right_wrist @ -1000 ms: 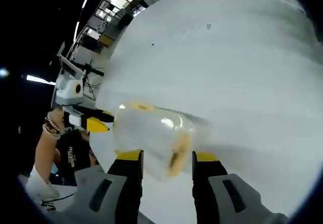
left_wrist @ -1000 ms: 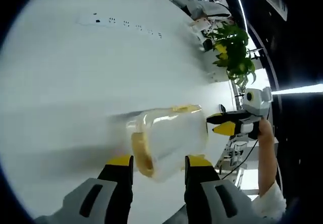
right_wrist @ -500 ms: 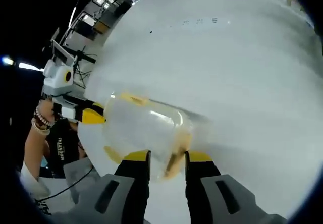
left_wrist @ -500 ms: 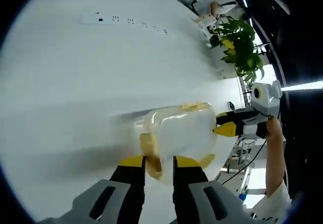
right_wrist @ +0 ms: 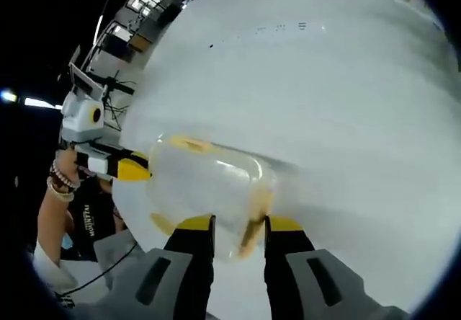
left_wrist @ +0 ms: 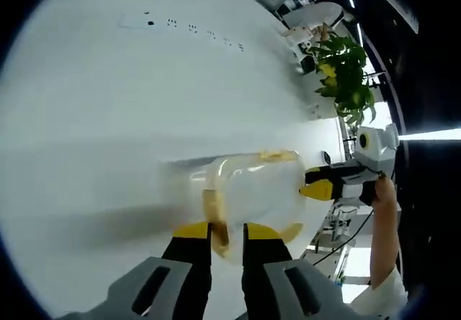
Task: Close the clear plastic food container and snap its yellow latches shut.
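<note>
Both grippers (left_wrist: 218, 232) (right_wrist: 239, 225) clamped on latches (left_wrist: 215, 215).

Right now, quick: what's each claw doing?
Left claw: shut on a yellow latch of the container.
Right claw: shut on the opposite latch.
</note>
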Motion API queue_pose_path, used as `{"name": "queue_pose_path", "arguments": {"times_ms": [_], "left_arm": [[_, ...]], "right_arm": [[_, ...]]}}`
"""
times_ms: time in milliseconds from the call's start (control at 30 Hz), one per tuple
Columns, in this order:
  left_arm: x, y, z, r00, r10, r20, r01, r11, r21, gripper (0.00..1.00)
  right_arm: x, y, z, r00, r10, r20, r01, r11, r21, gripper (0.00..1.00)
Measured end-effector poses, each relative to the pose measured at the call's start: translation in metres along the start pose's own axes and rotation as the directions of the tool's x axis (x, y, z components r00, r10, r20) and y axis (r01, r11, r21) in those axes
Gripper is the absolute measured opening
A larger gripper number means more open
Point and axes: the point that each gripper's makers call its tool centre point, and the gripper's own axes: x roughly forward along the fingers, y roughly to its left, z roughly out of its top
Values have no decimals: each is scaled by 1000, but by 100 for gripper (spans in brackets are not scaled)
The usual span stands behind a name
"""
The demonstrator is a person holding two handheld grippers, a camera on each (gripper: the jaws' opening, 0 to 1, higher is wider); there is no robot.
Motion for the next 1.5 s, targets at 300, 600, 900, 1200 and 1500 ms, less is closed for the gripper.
{"name": "queue_pose_path", "arguments": {"times_ms": [300,600,900,1200,1500], "left_arm": [[-1,1,4,1000,-6,28,4,999,46,9],[-7,0,9,993,31,117,-65,954,292,10],[-28,-24,24,963,11,270,-186,751,634,2],[-30,-39,20,963,-37,268,-149,756,638,0],[-17,-60,19,964,-83,253,-119,715,689,0]], "right_arm": [[-1,-3,0,999,2,37,-2,1000,-13,25],[1,-6,9,994,-14,109,28,991,-129,34],[-14,-15,16,982,-171,82,189,901,-391,37],[-26,7,19,977,-178,119,212,884,-417,22],[-22,47,32,981,-127,149,186,838,-513,7]]}}
